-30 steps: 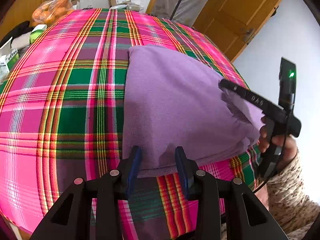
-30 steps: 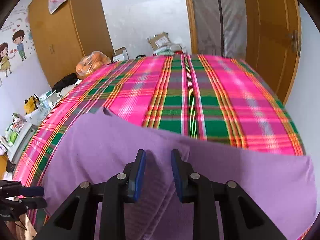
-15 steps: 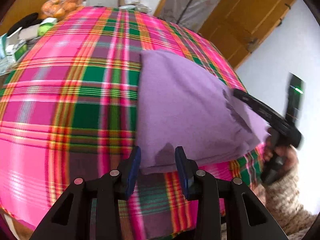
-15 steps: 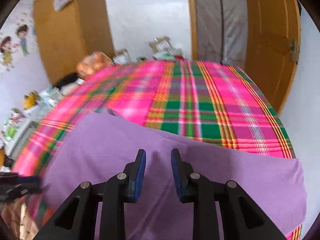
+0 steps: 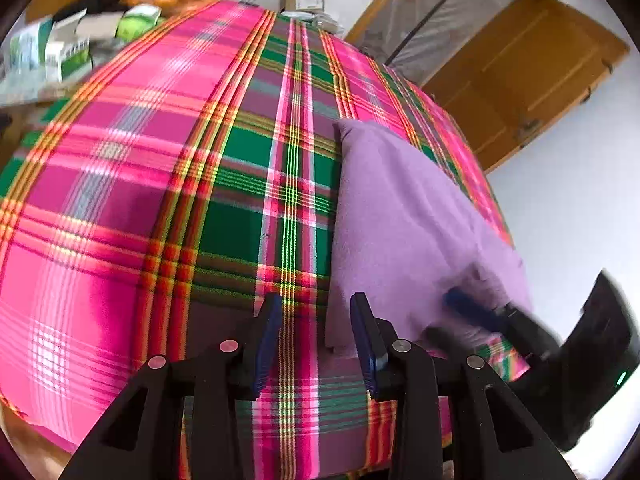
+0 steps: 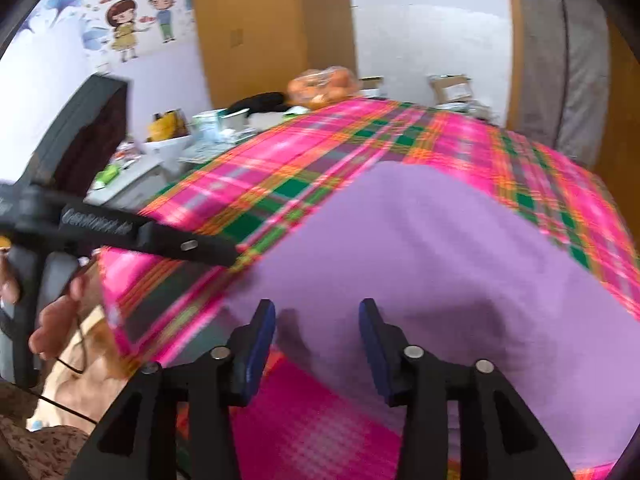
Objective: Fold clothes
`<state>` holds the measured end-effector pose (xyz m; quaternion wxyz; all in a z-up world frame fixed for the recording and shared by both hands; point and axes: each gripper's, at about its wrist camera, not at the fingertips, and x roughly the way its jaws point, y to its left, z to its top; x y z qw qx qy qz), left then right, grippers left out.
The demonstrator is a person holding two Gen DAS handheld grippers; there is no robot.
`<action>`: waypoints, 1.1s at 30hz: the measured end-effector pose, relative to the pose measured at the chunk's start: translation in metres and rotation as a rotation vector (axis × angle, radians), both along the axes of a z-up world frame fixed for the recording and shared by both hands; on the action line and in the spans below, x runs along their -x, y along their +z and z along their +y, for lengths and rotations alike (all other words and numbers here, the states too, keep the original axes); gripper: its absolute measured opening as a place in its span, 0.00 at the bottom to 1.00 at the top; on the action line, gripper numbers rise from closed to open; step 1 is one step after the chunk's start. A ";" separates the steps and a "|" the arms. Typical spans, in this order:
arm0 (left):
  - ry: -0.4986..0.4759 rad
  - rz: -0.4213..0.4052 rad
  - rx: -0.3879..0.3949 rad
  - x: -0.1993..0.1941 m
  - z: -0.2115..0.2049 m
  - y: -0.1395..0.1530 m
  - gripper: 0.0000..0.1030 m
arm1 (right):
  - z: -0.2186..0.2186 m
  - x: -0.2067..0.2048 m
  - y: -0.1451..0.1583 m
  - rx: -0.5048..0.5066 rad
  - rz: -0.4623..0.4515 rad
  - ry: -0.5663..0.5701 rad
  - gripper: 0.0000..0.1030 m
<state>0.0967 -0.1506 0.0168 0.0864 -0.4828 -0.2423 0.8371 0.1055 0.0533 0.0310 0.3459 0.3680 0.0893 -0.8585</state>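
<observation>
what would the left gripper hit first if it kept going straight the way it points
Probably the plaid bedspread: the open left gripper points along bare cloth, with the purple garment just to its right. Depth is unclear.

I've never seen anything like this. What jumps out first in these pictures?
The loud pink, green and orange plaid bedcover fills most of both views. On it, toward its near right edge, lies a soft lilac folded garment. Two black hand-held grippers with blue-padded fingers hover at the near edge, both open: the left gripper beside the garment's corner, the right gripper over its purple cloth.
</observation>
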 end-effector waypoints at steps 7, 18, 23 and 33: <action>0.013 -0.012 -0.016 0.006 -0.008 -0.003 0.36 | -0.034 -0.009 -0.011 -0.020 0.025 0.056 0.57; -0.010 -0.036 -0.025 0.020 -0.008 -0.006 0.36 | -0.065 -0.018 -0.025 -0.189 0.125 0.017 0.53; -0.014 -0.046 -0.046 0.021 -0.009 -0.005 0.36 | -0.056 -0.016 -0.021 -0.176 0.144 -0.032 0.26; -0.036 -0.084 -0.127 0.053 -0.006 -0.004 0.40 | -0.034 -0.016 -0.001 -0.048 0.136 -0.046 0.11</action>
